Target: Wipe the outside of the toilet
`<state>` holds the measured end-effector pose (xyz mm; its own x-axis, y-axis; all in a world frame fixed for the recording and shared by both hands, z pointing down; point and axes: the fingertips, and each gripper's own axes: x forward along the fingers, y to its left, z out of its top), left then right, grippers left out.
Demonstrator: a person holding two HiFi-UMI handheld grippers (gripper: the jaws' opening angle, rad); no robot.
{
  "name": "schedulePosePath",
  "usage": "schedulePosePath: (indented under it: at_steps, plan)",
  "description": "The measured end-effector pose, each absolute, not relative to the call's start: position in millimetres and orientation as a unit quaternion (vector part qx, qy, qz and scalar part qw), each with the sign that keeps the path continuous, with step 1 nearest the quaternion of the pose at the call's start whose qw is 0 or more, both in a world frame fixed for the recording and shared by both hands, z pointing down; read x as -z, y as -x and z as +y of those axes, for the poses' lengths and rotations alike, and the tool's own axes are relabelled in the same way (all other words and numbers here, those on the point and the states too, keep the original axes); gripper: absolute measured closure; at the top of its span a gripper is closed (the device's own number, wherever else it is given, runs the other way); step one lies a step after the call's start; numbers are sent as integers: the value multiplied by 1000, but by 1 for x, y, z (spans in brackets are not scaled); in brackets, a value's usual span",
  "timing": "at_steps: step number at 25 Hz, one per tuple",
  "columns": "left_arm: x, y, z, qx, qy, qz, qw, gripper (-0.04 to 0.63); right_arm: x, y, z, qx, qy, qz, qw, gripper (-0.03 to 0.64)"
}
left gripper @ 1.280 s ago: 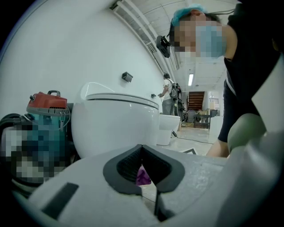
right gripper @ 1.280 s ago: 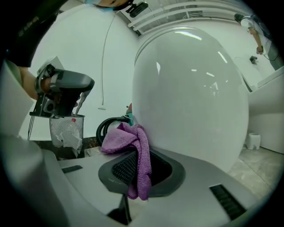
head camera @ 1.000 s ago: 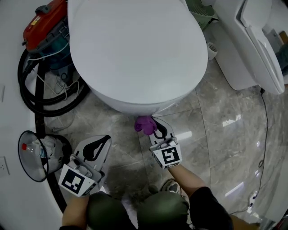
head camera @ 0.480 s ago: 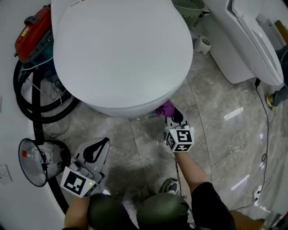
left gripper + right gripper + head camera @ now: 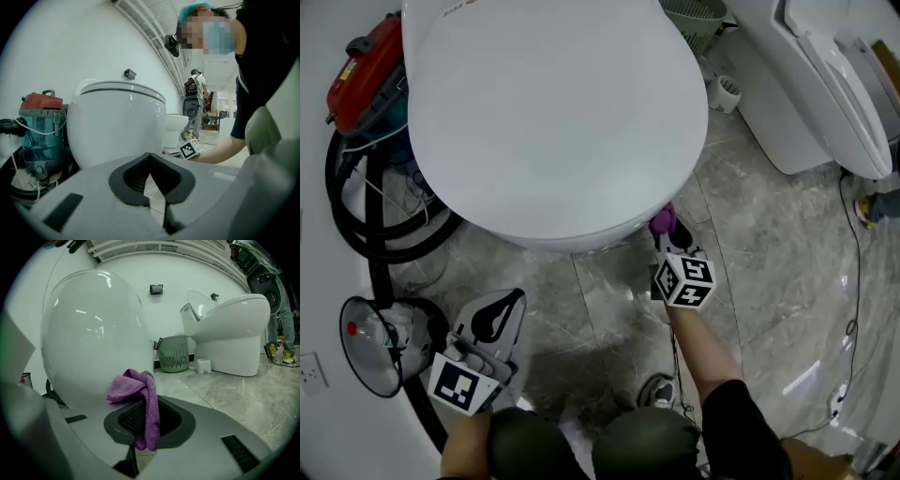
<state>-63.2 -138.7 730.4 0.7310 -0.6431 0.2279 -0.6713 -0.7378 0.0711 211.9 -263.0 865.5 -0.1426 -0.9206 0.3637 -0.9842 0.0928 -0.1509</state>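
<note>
Right gripper (image 5: 668, 234) is pinching a purple cloth (image 5: 660, 222) right up against the lower front-right of the toilet (image 5: 553, 112) bowl. Left gripper (image 5: 508, 298) is hanging back over the floor, jaws pressed together on nothing. A red vacuum (image 5: 364, 70) and its black hose (image 5: 356, 220) are crowding the toilet's left side. A green basket (image 5: 694, 14) and a second toilet (image 5: 816, 84) are sitting off to the right.

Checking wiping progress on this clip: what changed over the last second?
The right gripper, fingers shut on the purple cloth, swept from the front of the toilet round its outside toward the person's right. The left gripper stayed low at the left, shut and empty, and the cloth was not let go.
</note>
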Motion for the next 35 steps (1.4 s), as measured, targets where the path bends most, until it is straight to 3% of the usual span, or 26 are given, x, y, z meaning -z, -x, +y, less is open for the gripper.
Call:
schedulePosePath:
  at_steps: [10,15,25,35]
  plan:
    - [-721,71,-142,-64,-935,-348,18,594,-806,-205,-174,-221,-640,-735,26,572]
    - [-695,66,-131,-50,-936,-347,40,594,-752,-189,-143,-231,-643,-730,11,572]
    - [-564,54,-107,-49,-946,-311,76,594,-614,-153,-98,-288,-653,-700,-31,572]
    - [-403,11,-94,-32,-952,-285,109,594,-452,-171,-65,-294,-645,-705,18,572]
